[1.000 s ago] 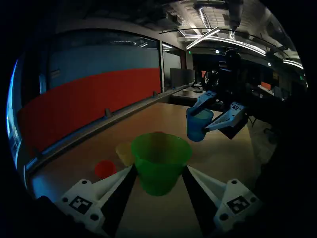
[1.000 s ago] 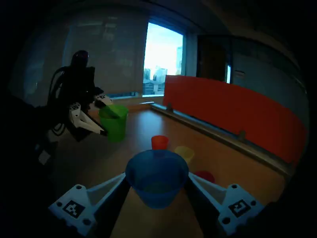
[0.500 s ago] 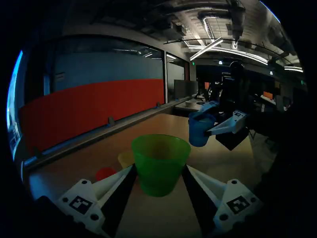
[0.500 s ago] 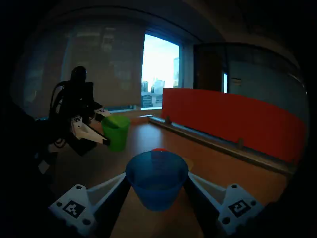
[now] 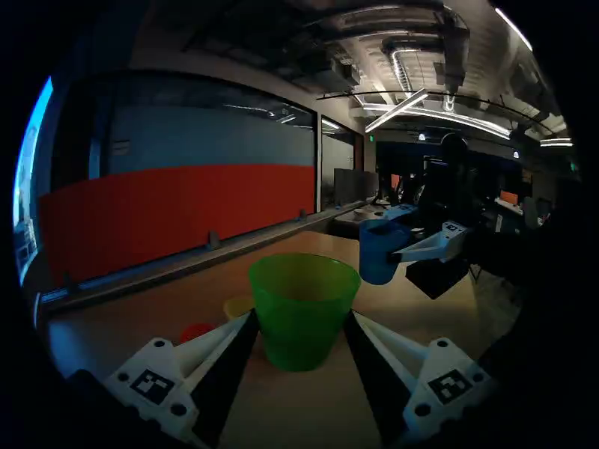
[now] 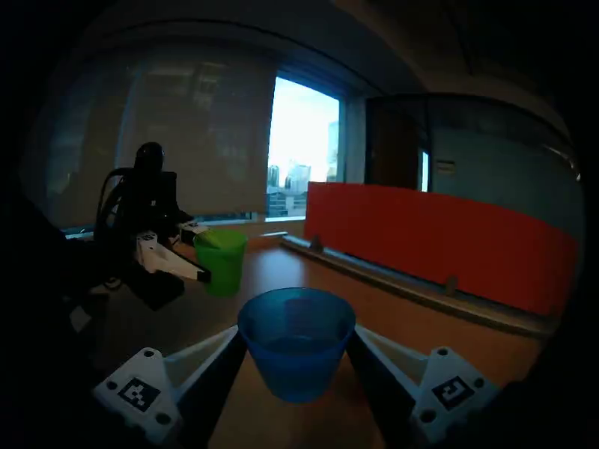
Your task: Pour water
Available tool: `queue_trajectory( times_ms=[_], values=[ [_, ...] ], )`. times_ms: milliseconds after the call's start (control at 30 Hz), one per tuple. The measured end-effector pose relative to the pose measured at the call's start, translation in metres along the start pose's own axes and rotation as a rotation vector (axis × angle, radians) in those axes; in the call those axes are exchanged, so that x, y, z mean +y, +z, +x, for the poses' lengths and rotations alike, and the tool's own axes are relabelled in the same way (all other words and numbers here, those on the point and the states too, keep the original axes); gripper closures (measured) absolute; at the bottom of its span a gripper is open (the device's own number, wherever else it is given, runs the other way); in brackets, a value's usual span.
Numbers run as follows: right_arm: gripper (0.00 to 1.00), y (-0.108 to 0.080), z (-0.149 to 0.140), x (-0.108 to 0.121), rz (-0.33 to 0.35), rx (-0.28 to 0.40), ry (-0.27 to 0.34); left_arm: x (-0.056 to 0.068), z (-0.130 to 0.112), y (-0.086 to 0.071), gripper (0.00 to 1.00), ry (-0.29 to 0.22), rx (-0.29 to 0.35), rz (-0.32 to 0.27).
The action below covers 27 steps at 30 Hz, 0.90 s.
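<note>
The left gripper [image 5: 302, 320] pinches an upright green cup [image 5: 303, 299] on both sides, over the table [image 5: 299, 408]. The right gripper [image 6: 297, 333] likewise clamps an upright blue cup [image 6: 296, 359], which in the left gripper view sits at two o'clock, apart from the green cup.

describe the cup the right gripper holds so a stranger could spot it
Find the wooden table running along the red wall panel. Above it, the right gripper clamps the blue cup; the green cup farther off is in the left gripper.
</note>
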State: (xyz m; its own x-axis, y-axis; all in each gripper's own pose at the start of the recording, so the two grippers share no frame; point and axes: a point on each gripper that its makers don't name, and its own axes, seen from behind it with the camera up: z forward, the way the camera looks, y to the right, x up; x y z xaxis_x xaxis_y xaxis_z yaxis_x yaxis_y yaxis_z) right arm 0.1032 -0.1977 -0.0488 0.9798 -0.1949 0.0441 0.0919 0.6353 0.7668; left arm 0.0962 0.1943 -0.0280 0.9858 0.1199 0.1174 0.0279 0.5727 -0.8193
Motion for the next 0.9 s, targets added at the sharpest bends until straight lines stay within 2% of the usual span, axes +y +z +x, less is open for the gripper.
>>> queue_trajectory(
  times_ms=[267, 567, 900],
  values=[
    [0.1, 0.006, 0.013, -0.003, 0.009, 0.04, 0.005, -0.003, 0.006, 0.002, 0.2, -0.019, 0.034, 0.009],
    [0.1, 0.014, 0.017, -0.003, 0.024, 0.05, 0.0, -0.003, 0.005, 0.004, 0.21, -0.002, 0.042, 0.014],
    [0.11, 0.021, 0.037, 0.0, 0.028, 0.063, -0.057, -0.005, 0.004, 0.006, 0.21, -0.016, 0.049, 0.016]
  ],
)
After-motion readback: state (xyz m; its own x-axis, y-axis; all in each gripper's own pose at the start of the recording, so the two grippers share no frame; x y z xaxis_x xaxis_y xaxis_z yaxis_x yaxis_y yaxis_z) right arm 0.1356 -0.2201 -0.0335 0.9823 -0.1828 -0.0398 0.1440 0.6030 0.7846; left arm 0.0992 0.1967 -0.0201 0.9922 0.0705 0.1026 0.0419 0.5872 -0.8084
